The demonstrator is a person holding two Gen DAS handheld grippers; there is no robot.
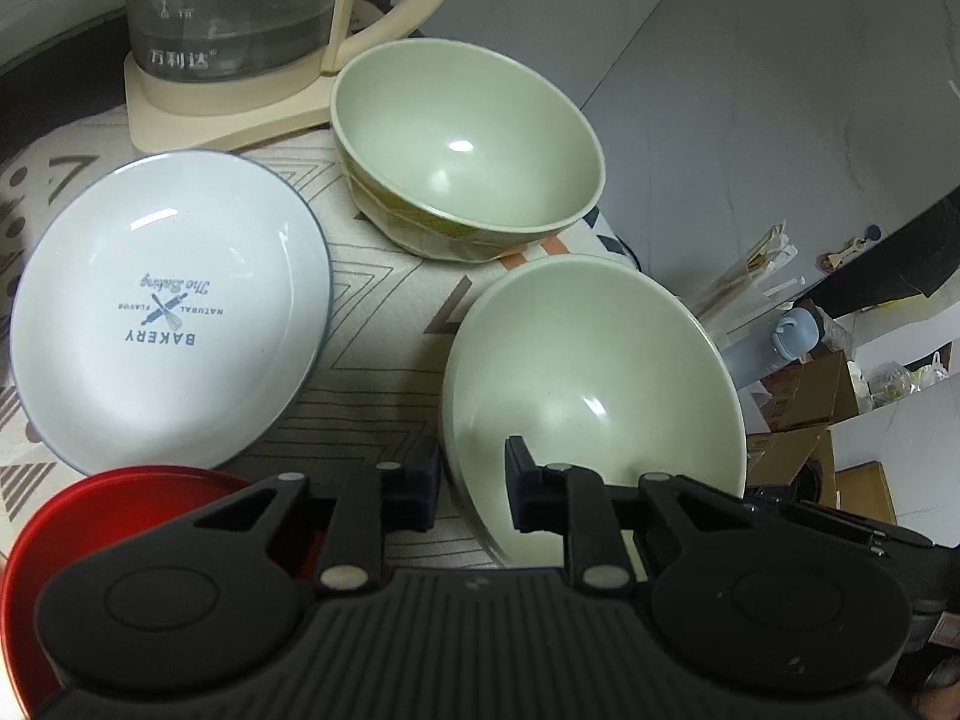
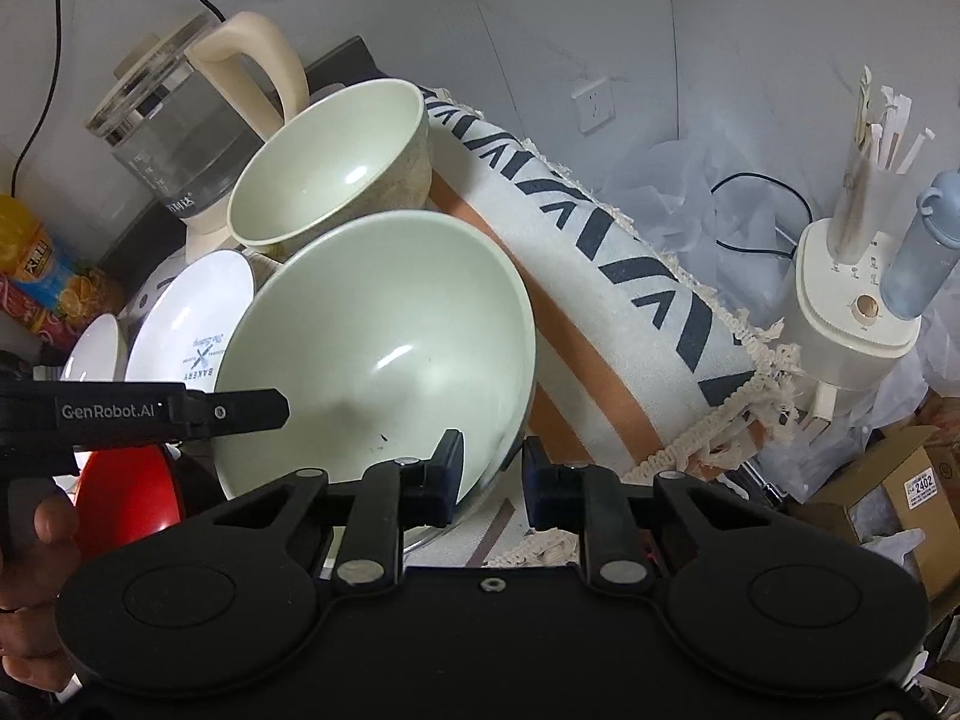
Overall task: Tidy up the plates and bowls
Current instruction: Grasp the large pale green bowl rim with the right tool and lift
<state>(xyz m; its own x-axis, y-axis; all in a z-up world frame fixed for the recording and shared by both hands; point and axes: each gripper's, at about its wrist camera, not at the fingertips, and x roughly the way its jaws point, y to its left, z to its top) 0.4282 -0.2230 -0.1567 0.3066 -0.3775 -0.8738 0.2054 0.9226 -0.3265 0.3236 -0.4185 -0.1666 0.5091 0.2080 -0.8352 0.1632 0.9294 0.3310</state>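
Note:
A large pale green bowl point(image 1: 591, 372) point(image 2: 384, 354) sits near the front of the patterned cloth. My left gripper point(image 1: 471, 483) straddles its near left rim, jaws a little apart, one finger inside and one outside. My right gripper point(image 2: 492, 474) straddles its right rim the same way. A smaller green bowl point(image 1: 468, 150) point(image 2: 336, 162) stands behind it. A white "BAKERY" plate point(image 1: 168, 312) point(image 2: 186, 312) lies to the left. A red plate point(image 1: 120, 516) point(image 2: 129, 498) lies at the near left.
A glass kettle point(image 1: 240, 18) point(image 2: 174, 138) on a cream base stands at the back. A small white dish point(image 2: 93, 348) lies left of the plate. The cloth's fringed edge point(image 2: 720, 414) hangs at the right, beside a cream appliance point(image 2: 852, 312) and boxes.

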